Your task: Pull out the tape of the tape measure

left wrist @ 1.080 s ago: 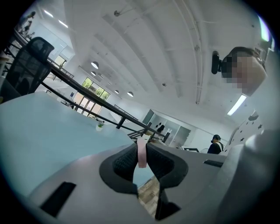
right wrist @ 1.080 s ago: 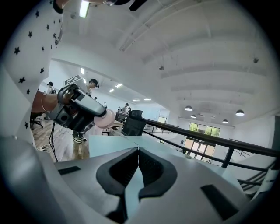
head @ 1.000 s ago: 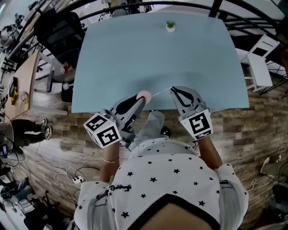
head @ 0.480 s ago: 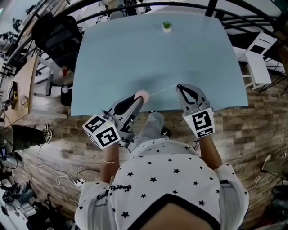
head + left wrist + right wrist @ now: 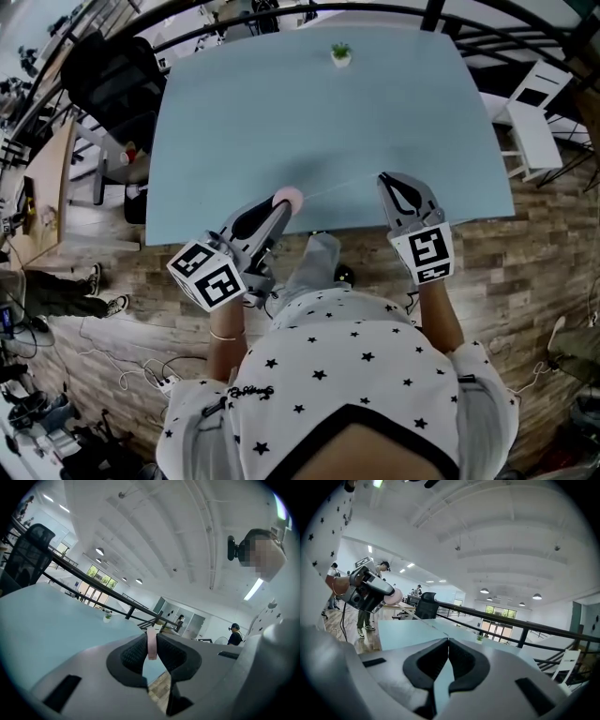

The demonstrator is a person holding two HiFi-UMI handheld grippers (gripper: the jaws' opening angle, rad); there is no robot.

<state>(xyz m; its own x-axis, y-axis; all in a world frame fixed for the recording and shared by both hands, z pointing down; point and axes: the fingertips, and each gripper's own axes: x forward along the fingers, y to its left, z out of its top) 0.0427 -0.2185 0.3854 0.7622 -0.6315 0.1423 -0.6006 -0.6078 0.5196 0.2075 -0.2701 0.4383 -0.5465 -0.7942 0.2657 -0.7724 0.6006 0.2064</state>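
The left gripper (image 5: 278, 204) clamps the pink tape measure (image 5: 289, 197) edge-on between its pads, over the near edge of the table (image 5: 375, 103), left of centre. The right gripper (image 5: 386, 178) has its jaws pressed together on the end of the tape (image 5: 342, 186). The tape runs thin and straight from the tape measure rightward to that gripper. The two grippers are side by side and apart. A small plant (image 5: 340, 53) stands at the table's far edge.
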